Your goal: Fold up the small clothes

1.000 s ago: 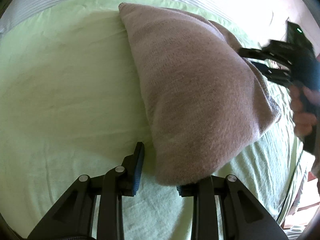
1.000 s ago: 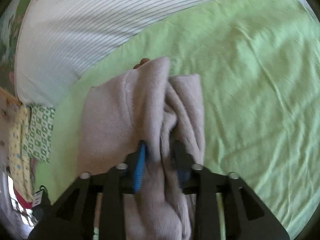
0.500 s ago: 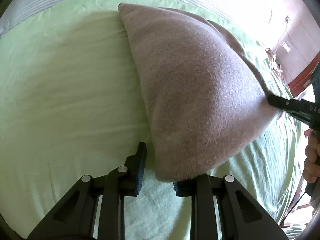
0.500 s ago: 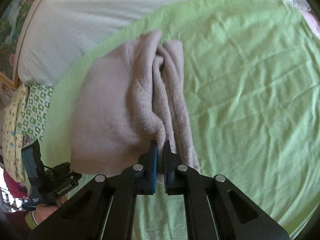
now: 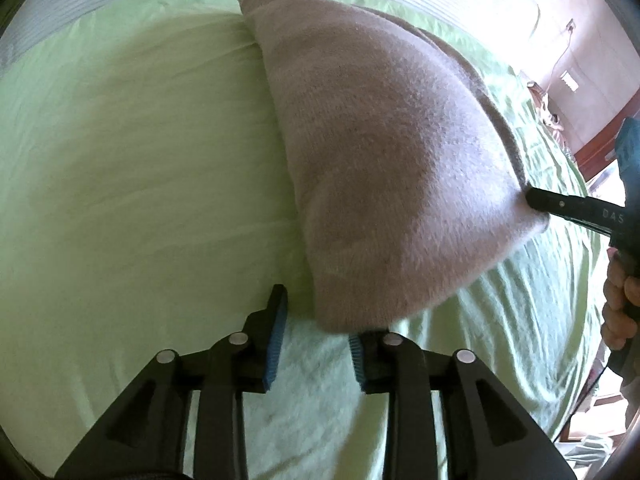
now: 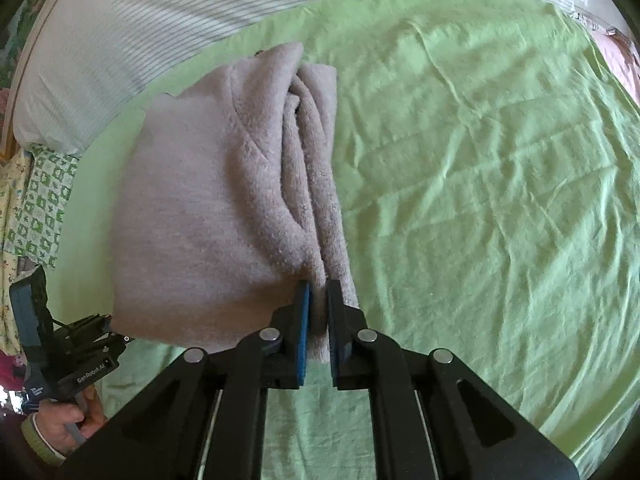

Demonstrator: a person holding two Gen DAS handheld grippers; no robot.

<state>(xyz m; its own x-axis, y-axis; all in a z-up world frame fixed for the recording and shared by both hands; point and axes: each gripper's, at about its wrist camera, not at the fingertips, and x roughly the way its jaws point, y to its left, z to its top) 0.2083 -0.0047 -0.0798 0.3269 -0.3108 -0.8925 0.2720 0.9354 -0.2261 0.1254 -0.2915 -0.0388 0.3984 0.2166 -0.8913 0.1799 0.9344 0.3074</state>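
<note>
On the green bed, the right tool pinches the folded garment's near edge; the left tool, spread, seemingly hovers beside its corner.

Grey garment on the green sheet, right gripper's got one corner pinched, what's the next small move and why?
Probably close the left gripper on the near corner of the grey garment. Its jaws have just been opening and that corner lies over only one pad, unpinched, while the right gripper is shut on the opposite corner. Both corners held would let the fold be carried evenly across the green sheet.
</note>
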